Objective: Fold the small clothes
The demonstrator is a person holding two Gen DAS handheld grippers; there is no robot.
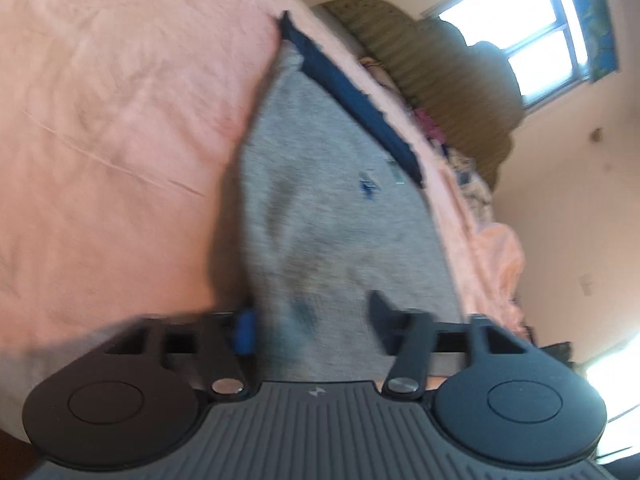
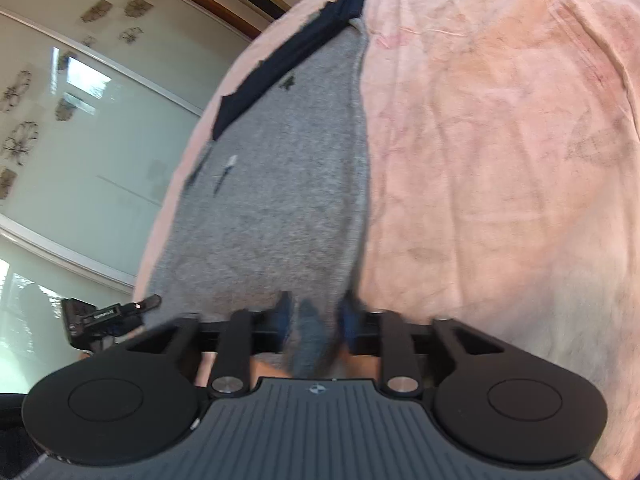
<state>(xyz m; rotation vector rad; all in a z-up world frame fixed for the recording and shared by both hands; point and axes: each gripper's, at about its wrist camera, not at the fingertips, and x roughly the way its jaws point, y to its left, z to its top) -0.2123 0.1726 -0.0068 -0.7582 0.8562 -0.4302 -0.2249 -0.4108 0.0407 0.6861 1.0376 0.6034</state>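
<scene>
Spread over a wrinkled pale pink bedsheet [image 1: 100, 128] [image 2: 500, 140]: a small heather-grey knit garment with a dark navy waistband [image 1: 320, 184] [image 2: 280, 168], lying flat at the far end and lifted at the near end.

Around it, in the left wrist view: an olive-green ribbed cushion or quilt [image 1: 432, 80] heaped past the far edge of the bed, a jumble of patterned fabrics [image 1: 460, 168] beside it, a bright window [image 1: 520, 36] with a floral curtain in the cream wall. In the right wrist view: frosted sliding panels with flower decals [image 2: 80, 112] beyond the bed's edge. Nothing lying on top of the grey cloth.

Long axis running straight away from both cameras, navy band [image 1: 352, 96] [image 2: 288, 52] at the far end, hem end toward the grippers. Small dark emblem [image 1: 368, 188] [image 2: 287, 82] just below the band.

Left gripper [image 1: 312, 320]: fingers set fairly wide, blue pad at one side, black tip at the other, grey cloth filling the gap between them; actual grip hard to tell through the blur. Seen also from the right wrist camera, low at the left [image 2: 108, 316], at the cloth's edge.

Right gripper [image 2: 316, 320]: fingers narrow, blue pads pinching a bunched fold of the grey hem.
</scene>
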